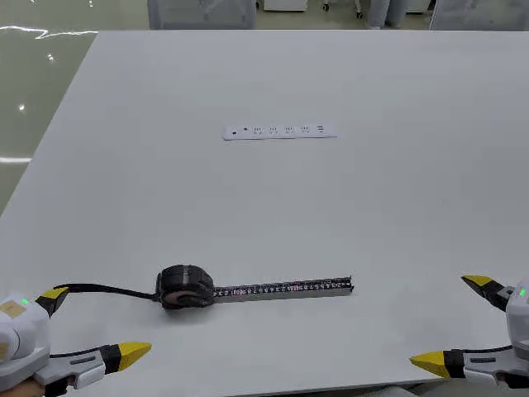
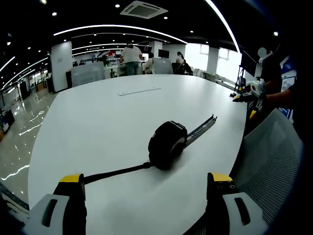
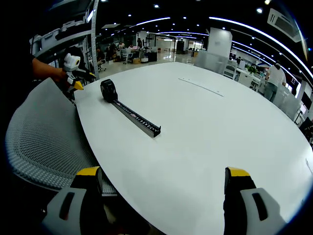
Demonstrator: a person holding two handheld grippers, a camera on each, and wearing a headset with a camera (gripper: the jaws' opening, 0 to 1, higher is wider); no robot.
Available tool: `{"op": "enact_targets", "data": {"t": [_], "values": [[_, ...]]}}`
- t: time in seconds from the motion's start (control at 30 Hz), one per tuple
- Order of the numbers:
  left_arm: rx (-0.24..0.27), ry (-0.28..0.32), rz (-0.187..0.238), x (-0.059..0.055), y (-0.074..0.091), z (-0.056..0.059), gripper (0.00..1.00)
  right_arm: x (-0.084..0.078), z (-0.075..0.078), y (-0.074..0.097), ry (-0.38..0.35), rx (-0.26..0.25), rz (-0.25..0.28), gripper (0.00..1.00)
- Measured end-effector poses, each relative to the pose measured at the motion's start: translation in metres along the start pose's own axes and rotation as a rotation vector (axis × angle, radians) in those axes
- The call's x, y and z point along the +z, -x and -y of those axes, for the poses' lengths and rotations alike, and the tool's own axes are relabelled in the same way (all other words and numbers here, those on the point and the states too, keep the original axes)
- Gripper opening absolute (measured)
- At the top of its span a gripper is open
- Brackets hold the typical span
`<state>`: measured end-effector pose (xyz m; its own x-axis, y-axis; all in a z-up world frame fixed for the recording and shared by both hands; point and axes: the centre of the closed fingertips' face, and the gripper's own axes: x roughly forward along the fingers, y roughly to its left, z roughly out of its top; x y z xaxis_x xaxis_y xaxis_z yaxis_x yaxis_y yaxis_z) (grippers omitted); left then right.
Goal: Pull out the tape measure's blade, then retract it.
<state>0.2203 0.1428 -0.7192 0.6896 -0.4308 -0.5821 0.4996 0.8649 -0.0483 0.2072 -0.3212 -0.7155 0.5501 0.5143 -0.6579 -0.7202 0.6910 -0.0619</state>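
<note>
A black tape measure (image 1: 185, 286) lies on the white table (image 1: 273, 207) near its front edge, with its blade (image 1: 283, 289) pulled out to the right and a black strap (image 1: 103, 289) trailing left. My left gripper (image 1: 95, 327) hovers open at the front left corner, just left of the strap's end. In the left gripper view the tape measure (image 2: 167, 144) sits ahead between the yellow-tipped jaws. My right gripper (image 1: 456, 321) hangs open at the front right, well apart from the blade's hook. In the right gripper view, the tape measure (image 3: 108, 90) and blade (image 3: 136, 118) lie far left.
A white power strip (image 1: 279, 131) lies flat at the table's middle, far from the tape. A grey mesh chair back (image 3: 41, 142) stands by the near edge. People and desks stand beyond the far edge.
</note>
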Motion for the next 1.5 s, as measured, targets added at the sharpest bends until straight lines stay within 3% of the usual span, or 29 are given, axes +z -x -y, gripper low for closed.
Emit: {"op": "enact_targets", "data": {"t": [0.23, 0.27, 0.53, 0.6, 0.73, 0.97, 1.03, 1.2, 1.33, 1.43, 1.47, 1.5], "values": [[-0.001, 0.036, 0.011, 0.007, -0.002, 0.004, 1.0, 0.001, 0.001, 0.002, -0.005, -0.007, 0.002, 1.0], [0.001, 0.021, 0.017, 0.01, -0.001, 0.01, 1.0, 0.004, 0.0, 0.002, 0.002, -0.004, 0.003, 1.0], [0.004, 0.018, 0.01, 0.009, 0.001, 0.01, 1.0, 0.007, -0.002, -0.001, 0.008, 0.002, 0.003, 1.0], [0.041, 0.051, 0.006, 0.019, 0.005, 0.008, 1.0, 0.014, -0.003, -0.009, 0.038, 0.03, -0.016, 1.0], [0.052, 0.092, 0.005, 0.029, 0.001, 0.01, 1.0, 0.017, -0.006, -0.009, 0.081, 0.059, -0.039, 1.0], [0.107, 0.097, 0.032, 0.054, -0.01, 0.019, 1.0, 0.041, -0.006, -0.012, 0.121, 0.072, -0.028, 1.0], [0.149, 0.084, 0.039, 0.059, -0.013, 0.019, 1.0, 0.045, -0.005, -0.013, 0.138, 0.075, -0.025, 1.0], [0.184, 0.093, 0.026, 0.059, -0.025, 0.02, 1.0, 0.055, -0.004, -0.018, 0.162, 0.08, -0.025, 1.0], [0.18, 0.125, 0.039, 0.061, -0.036, 0.03, 1.0, 0.06, -0.006, -0.024, 0.201, 0.104, -0.037, 1.0], [0.245, 0.1, 0.024, 0.057, -0.043, 0.026, 1.0, 0.064, -0.007, -0.029, 0.206, 0.116, -0.036, 1.0], [0.291, 0.109, -0.018, 0.048, -0.046, 0.021, 1.0, 0.065, -0.009, -0.032, 0.209, 0.123, -0.037, 1.0], [0.296, 0.095, -0.035, 0.044, -0.049, 0.022, 1.0, 0.065, -0.01, -0.034, 0.213, 0.127, -0.039, 1.0]]}}
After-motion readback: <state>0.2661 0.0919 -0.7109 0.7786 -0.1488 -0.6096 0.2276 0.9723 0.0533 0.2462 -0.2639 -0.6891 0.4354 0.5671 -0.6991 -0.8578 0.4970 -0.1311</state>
